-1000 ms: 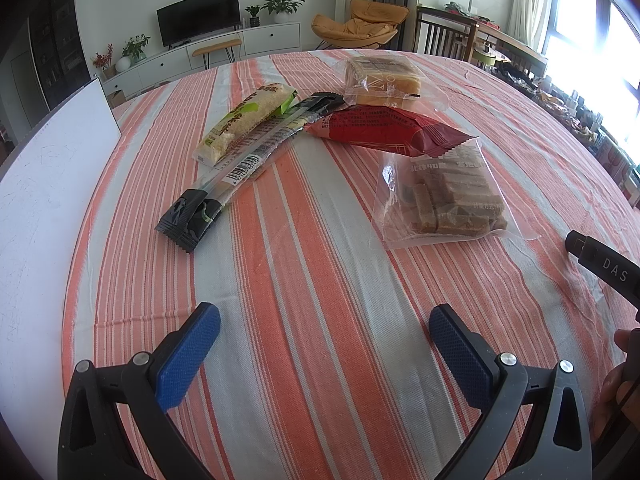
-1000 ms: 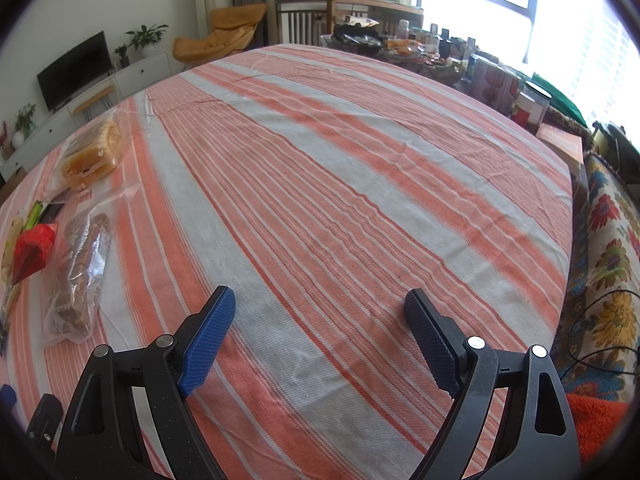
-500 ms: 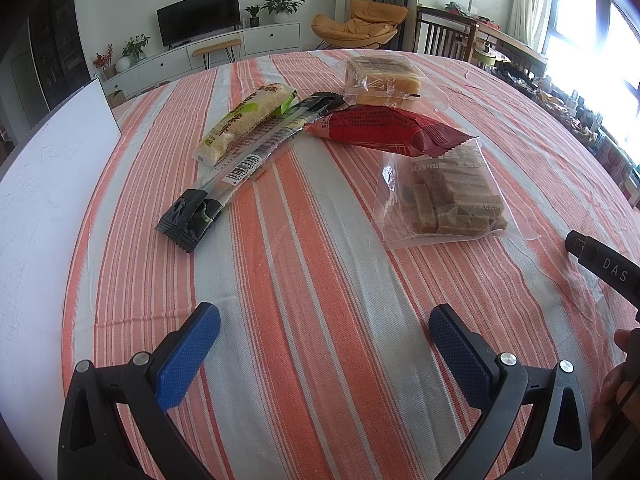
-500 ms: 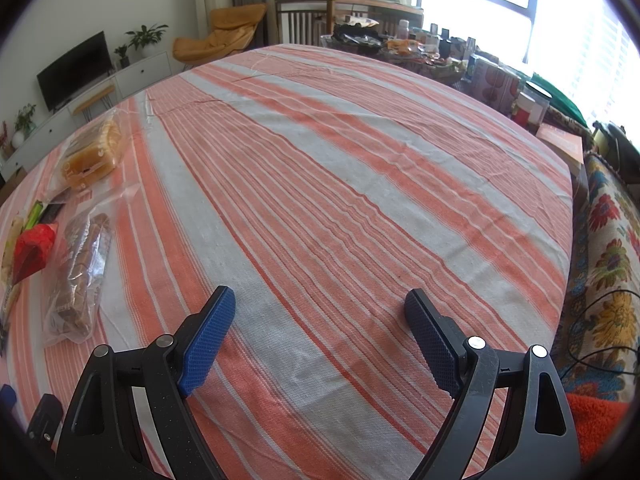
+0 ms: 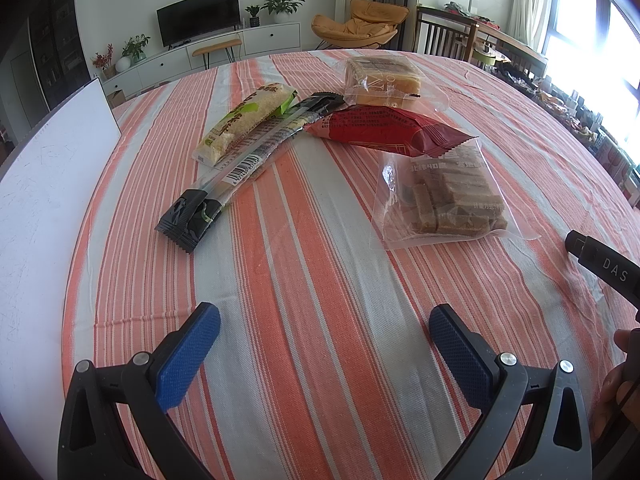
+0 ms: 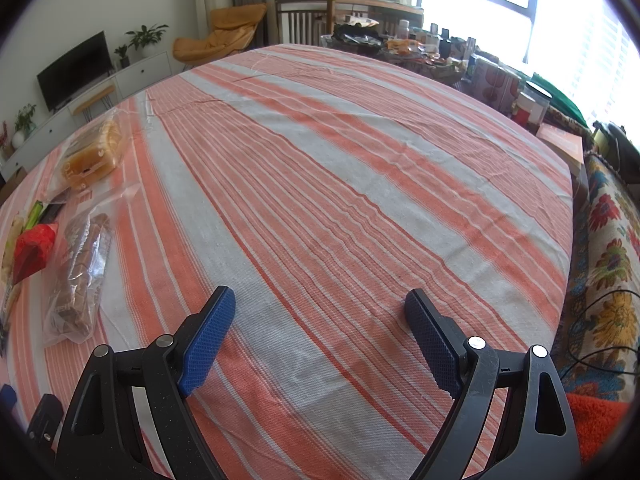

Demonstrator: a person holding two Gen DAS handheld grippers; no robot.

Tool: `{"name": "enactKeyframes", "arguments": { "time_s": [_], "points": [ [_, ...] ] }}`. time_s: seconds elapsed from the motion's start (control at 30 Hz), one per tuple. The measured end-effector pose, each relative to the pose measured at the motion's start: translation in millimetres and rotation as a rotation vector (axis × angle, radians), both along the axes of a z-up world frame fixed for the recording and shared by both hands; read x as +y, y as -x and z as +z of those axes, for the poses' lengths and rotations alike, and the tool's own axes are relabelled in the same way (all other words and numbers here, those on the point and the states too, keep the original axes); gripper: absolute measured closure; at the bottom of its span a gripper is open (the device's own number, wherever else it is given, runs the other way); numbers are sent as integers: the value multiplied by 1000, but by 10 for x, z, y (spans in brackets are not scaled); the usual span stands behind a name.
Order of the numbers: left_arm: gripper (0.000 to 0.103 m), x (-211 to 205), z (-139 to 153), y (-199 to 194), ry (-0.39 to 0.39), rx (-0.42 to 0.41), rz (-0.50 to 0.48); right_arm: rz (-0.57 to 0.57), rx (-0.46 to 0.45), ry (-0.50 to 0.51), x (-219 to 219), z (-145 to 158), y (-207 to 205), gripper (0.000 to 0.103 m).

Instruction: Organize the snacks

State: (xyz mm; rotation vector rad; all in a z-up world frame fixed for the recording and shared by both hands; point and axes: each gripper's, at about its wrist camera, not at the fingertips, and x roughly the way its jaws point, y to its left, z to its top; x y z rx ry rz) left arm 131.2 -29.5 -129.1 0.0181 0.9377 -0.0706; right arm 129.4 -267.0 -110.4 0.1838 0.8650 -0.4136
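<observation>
Snacks in clear, red and black plastic wrappers (image 5: pixel 384 132) are left heaped toward the far left of the orange-striped tablecloth (image 5: pixel 320 280), untouched, while the left gripper (image 5: pixel 324 340) and right gripper (image 6: pixel 320 332) are held wide and empty over bare cloth, presumably before a first pick.

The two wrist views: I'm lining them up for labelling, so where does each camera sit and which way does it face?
Left wrist: on the open left gripper, low over the tablecloth, facing the snacks and the TV; a hand and the other gripper's tip at right.
Right wrist: on the open right gripper, facing bare cloth and the window.
Shared: brown bar bag, red packet, cake.
</observation>
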Motion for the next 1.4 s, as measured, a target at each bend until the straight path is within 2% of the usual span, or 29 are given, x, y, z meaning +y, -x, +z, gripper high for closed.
{"name": "enactKeyframes", "arguments": {
  "time_s": [0.73,0.8,0.87,0.93,1.07,1.2,1.3,1.37,1.4],
  "points": [
    [0,-15,-7,-14,-4,1,-12,1,0,0,-1,2,0,14],
    [0,-17,5,-12,-11,28,-46,2,-1,-1,6,3,5,14],
    [0,1,25,-3,-13,98,-58,6,-2,-1,13,2,13,14],
    [0,29,62,55,16,150,-62,8,-3,-2,20,-2,19,14],
    [0,48,324,210,86,168,-104,8,-3,-1,22,-2,20,14],
    [0,84,785,176,122,152,-140,10,-3,-2,27,-3,23,14],
    [0,240,1129,-12,123,111,-109,8,-3,-2,31,-4,23,14],
    [0,400,1219,-177,104,107,-52,9,-3,-2,30,-4,23,14],
    [0,468,1201,-278,94,131,-26,9,-3,-2,28,-3,23,14]
  ]
}}
